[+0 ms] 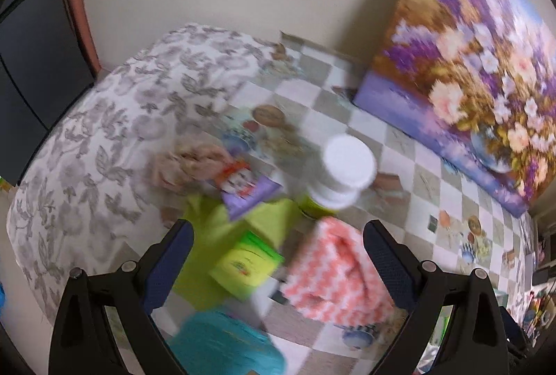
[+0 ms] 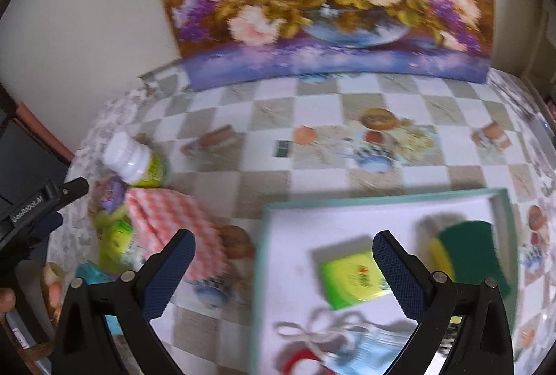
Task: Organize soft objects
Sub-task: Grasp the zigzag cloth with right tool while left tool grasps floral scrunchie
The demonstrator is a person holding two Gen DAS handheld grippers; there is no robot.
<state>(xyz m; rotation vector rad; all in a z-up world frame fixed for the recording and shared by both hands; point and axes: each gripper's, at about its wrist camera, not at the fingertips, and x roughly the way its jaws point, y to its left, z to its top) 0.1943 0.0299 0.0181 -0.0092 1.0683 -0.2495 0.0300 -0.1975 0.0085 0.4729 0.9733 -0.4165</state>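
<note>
Left wrist view, blurred: left gripper (image 1: 278,236) jaws apart, holding nothing, above a clutter on the checked tablecloth (image 1: 410,159). Between the fingers lie a lime packet (image 1: 246,265) and a pink chevron cloth (image 1: 333,274); a teal cloth (image 1: 226,343) lies nearer the camera. A white-capped bottle (image 1: 344,173) stands just behind. A floral painting (image 1: 479,69) leans against the wall.

Right wrist view: right gripper (image 2: 283,260) jaws apart, empty, over a teal-rimmed tray (image 2: 382,197) holding a green-yellow sponge (image 2: 469,257) and a yellow-green packet (image 2: 354,277). Bare tablecloth lies beyond the tray. The other gripper's body, at the left edge, reads "GenRobot.AI".
</note>
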